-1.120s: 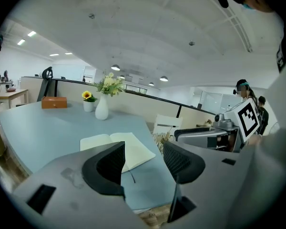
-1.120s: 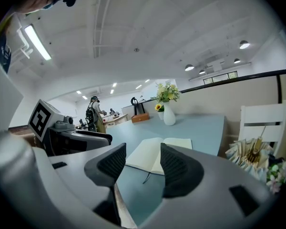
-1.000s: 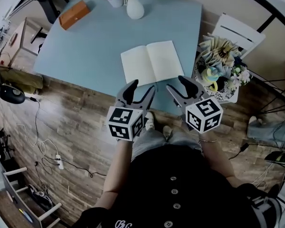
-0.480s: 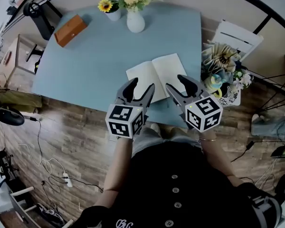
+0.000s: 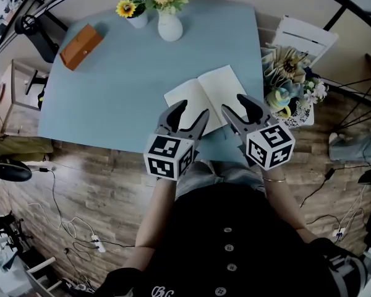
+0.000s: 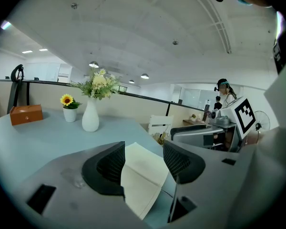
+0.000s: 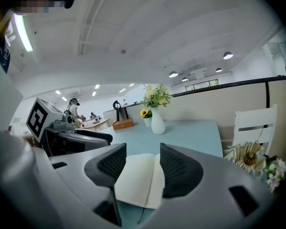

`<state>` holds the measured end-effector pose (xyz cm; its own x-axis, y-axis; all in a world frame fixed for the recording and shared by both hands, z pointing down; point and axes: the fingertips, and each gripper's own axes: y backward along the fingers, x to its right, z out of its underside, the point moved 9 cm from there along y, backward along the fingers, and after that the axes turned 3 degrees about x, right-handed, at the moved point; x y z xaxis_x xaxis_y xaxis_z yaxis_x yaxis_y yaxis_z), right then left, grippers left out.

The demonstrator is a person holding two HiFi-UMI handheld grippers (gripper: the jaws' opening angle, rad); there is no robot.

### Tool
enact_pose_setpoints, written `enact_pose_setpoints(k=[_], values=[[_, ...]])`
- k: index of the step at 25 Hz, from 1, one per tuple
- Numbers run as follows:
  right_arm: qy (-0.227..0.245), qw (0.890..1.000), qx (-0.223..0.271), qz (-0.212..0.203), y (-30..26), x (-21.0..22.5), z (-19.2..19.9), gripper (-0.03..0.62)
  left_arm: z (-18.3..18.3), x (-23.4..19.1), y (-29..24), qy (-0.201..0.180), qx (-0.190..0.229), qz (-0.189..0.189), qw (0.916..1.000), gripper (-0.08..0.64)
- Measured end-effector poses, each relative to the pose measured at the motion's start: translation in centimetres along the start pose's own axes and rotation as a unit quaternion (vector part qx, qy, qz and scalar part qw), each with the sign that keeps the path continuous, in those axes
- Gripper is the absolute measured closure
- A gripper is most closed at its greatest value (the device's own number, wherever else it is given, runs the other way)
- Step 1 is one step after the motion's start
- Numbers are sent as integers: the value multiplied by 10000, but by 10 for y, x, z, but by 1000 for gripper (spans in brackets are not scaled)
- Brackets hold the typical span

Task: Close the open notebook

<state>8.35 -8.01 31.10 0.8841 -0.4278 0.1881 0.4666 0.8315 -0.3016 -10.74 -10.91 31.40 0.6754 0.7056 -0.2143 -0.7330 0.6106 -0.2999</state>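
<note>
The notebook [image 5: 201, 94] is lying open, pages up, on the blue tabletop [image 5: 123, 79]. It is sitting toward the tabletop's near right corner, close to the edge nearest the person. Its spine is running away from the person and leaning a little to the left at its far end. The long axis of the open spread is therefore lying across the person's front, with the right page sitting slightly farther off.

The left tongs [image 5: 191, 109] are hanging over the near part of the left page. Their jaws are standing wide apart and pinching nothing; in the left gripper view the page [image 6: 143, 180] is showing through the gap. The right tongs [image 5: 235, 103] are hanging over the right page, likewise spread wide and empty, with the notebook [image 7: 138, 178] showing between the jaws. Whether either pair is touching the paper, I cannot tell.

Bare tabletop is stretching out to the left of the notebook and beyond it. A white vase [image 5: 170, 26], a small sunflower pot [image 5: 131, 11] and an orange box [image 5: 80, 46] are standing well apart from it at the far side. Past the right edge a bundle of flowers [image 5: 290, 85] is sitting near the notebook.
</note>
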Motion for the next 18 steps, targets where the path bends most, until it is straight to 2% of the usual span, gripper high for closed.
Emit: enact_pose_setpoints(k=[7,13,18], values=[[-134,9996,-20,231,7,19,2,383,7,6,-15,-113,-320,149,9993,328],[-175,9995,-82,236,8,38,-3,383,5,10,-28,-165,-515,141,9984,328],[-283,9992,-143,244,10,52,0,383,11,19,-41,-431,-825,134,9956,328]])
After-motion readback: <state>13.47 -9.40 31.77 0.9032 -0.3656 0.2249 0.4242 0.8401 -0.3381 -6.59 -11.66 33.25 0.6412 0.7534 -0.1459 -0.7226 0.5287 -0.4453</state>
